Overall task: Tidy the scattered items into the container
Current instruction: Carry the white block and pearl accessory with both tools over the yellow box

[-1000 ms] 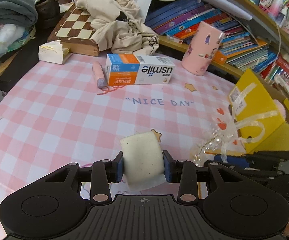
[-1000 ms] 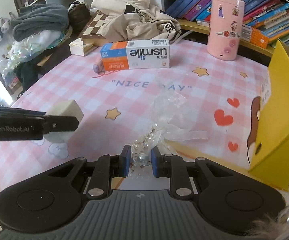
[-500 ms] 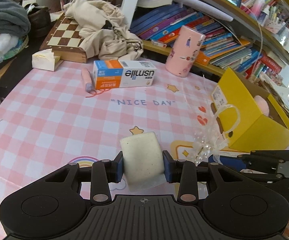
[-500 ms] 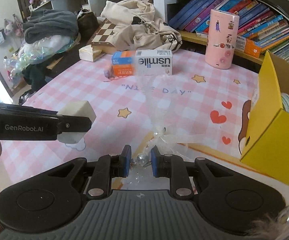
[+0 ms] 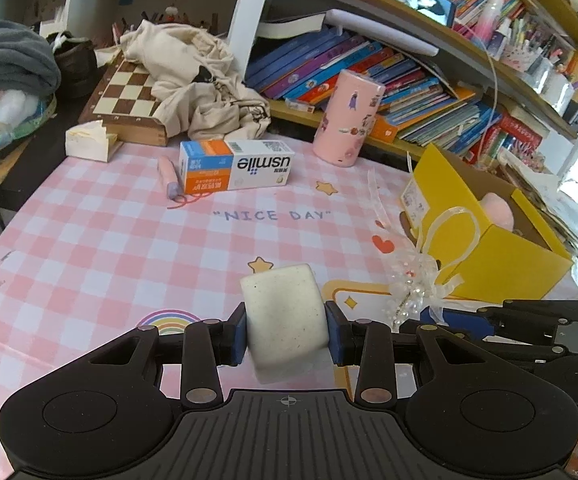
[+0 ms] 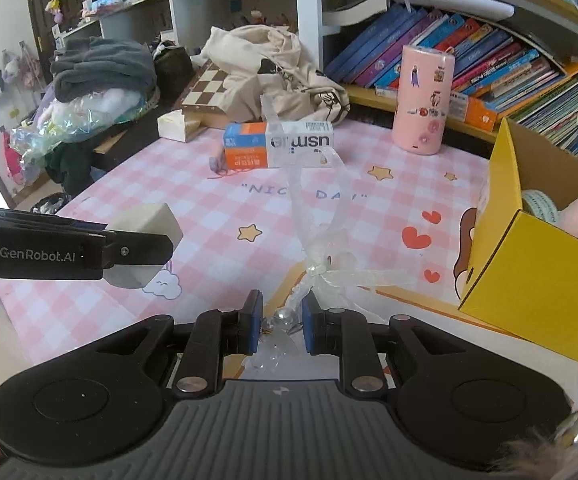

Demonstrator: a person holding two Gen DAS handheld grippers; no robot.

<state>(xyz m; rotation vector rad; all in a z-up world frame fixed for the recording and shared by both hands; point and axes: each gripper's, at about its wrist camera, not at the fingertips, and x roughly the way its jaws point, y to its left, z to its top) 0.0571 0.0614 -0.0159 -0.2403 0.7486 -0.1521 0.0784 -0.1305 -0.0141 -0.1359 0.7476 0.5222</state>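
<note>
My left gripper (image 5: pixel 286 334) is shut on a white rounded block (image 5: pixel 285 312), held above the pink checked tablecloth (image 5: pixel 89 248). The same block (image 6: pixel 145 236) shows at the left of the right wrist view. My right gripper (image 6: pixel 281 326) is shut on a clear beaded ribbon ornament (image 6: pixel 325 256), whose ribbons trail forward above the cloth. That ornament (image 5: pixel 413 284) hangs beside the open yellow box (image 5: pixel 485 240) in the left wrist view. The yellow box (image 6: pixel 529 272) stands at the right, with a pink soft thing and a tape roll inside.
A usmile carton (image 5: pixel 235 170) and a pink pen (image 5: pixel 168 178) lie at the far side of the cloth. A pink cylinder (image 5: pixel 349 118) stands near the bookshelf. A chessboard (image 5: pixel 127 96) under a beige garment and a tissue pack (image 5: pixel 87 146) lie beyond the table's far left edge.
Both grippers have risen and drawn back with their loads. The ribbon ornament now hangs higher off the cloth, and more of the yellow box's inside shows.
</note>
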